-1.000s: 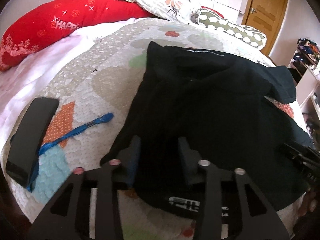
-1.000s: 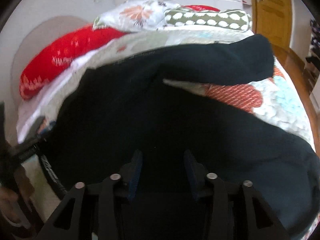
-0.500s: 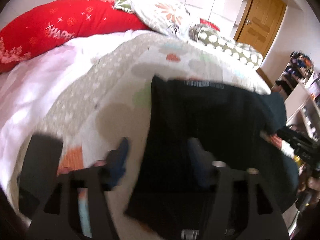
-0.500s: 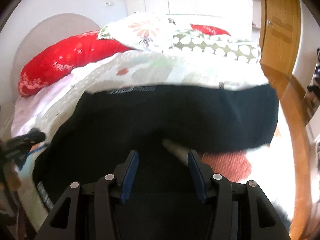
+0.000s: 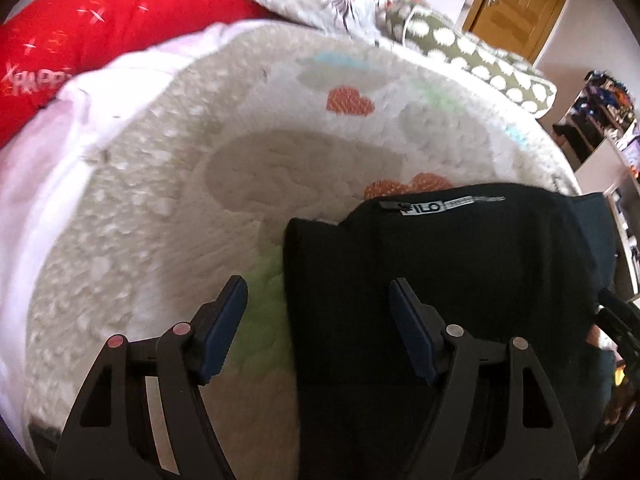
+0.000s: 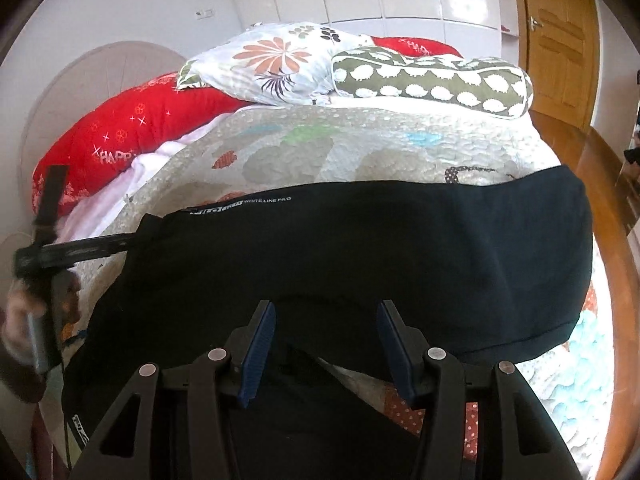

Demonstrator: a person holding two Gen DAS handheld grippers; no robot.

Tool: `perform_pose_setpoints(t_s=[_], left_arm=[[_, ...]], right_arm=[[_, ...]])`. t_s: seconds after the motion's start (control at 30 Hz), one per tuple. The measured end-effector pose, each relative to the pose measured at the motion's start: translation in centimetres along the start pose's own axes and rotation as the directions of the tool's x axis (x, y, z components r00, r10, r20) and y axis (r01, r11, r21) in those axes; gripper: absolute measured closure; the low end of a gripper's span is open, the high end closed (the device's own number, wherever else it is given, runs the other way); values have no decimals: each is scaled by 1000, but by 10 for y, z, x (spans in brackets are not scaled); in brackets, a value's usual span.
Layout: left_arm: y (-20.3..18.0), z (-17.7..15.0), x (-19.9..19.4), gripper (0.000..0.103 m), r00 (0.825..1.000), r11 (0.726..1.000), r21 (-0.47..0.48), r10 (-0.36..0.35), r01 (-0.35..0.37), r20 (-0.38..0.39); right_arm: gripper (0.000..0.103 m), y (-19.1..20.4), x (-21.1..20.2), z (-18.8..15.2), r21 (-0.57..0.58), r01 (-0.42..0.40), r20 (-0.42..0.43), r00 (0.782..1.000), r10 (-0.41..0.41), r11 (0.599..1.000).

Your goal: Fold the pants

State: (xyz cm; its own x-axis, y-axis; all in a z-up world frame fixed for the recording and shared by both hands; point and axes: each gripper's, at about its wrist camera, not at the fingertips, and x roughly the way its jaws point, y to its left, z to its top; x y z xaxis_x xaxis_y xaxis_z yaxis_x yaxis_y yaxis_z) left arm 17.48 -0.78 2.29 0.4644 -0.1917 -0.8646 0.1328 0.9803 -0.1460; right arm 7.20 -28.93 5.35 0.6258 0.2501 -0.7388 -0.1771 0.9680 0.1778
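The black pants (image 5: 440, 280) lie folded on the patterned quilt (image 5: 240, 184); a white-lettered waistband edge shows at their far side. In the right wrist view the pants (image 6: 360, 252) spread across the bed, one leg end at the right. My left gripper (image 5: 318, 304) is open and empty, straddling the pants' left edge near the far corner. My right gripper (image 6: 326, 320) is open and empty above the near part of the pants. The left gripper (image 6: 132, 244) also shows at the far left of the right wrist view, at the pants' corner.
A red pillow (image 6: 120, 140), a floral pillow (image 6: 272, 64) and a green spotted bolster (image 6: 432, 80) lie at the head of the bed. A wooden door (image 6: 560, 40) and wooden floor are at the right. A cluttered shelf (image 5: 600, 120) stands right.
Both grippers have opened wider and moved forward toward the far end of the pants. The left gripper shifted off the cloth's middle to its left edge; the black case and blue cord have left its view.
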Motion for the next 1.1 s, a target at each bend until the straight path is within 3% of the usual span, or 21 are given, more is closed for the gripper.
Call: perform_pose_setpoints(t_s=[0.07,0.1,0.13,0.23,0.3,0.4,0.53,0.6,0.67,0.77,0.83,0.93,1.03,1.1], left_arm=[[-7,5,6,30,1000,1000,29,10,-10,9],[-12,7,7,35,1000,999,49,20,-21,14],[-17,10,8,60,1000,998,63,28,-29,11],[-26,14,-1,87,999,997,76,23,-25,26],[-37,7,-27,89,995,993,118,-14,3,95],[-60,-18,-85,90,968,972,229,-105,51,230],[-92,-88,-155,90,906,893,443,-246,74,345],[-104,-130,-171,89,894,851,520,-288,75,342],[-111,-171,-175,90,894,822,565,-306,74,327],[-115,-211,-162,89,918,795,603,-284,63,278],[-114,-227,-151,89,934,785,618,-245,34,261],[-101,-228,-141,90,944,822,562,-249,87,218],[-92,-224,-138,90,944,852,515,-238,90,229],[-89,-224,-139,90,942,859,506,-233,83,240]], right_arm=[[52,-5,2,0,6,2,4,1000,-2,1000],[52,-9,3,0,13,5,7,1000,-5,1000],[52,-12,3,0,18,7,6,1000,-7,1000],[52,-23,6,0,46,24,-5,1000,-24,999],[52,-28,4,0,66,18,-7,1000,-18,998],[52,-31,-7,4,76,13,11,1000,-14,997],[52,-33,-31,8,102,-15,54,998,9,995],[52,-37,-46,6,136,-51,82,996,40,989],[51,-43,-61,1,181,-86,108,992,67,980],[40,-58,-79,-14,271,-147,137,984,113,951],[39,-64,-84,-23,304,-155,123,985,123,940],[38,-70,-85,-36,338,-151,106,987,122,929],[37,-74,-73,-42,373,-164,86,986,142,913],[37,-77,-62,-46,394,-106,39,994,99,913]])
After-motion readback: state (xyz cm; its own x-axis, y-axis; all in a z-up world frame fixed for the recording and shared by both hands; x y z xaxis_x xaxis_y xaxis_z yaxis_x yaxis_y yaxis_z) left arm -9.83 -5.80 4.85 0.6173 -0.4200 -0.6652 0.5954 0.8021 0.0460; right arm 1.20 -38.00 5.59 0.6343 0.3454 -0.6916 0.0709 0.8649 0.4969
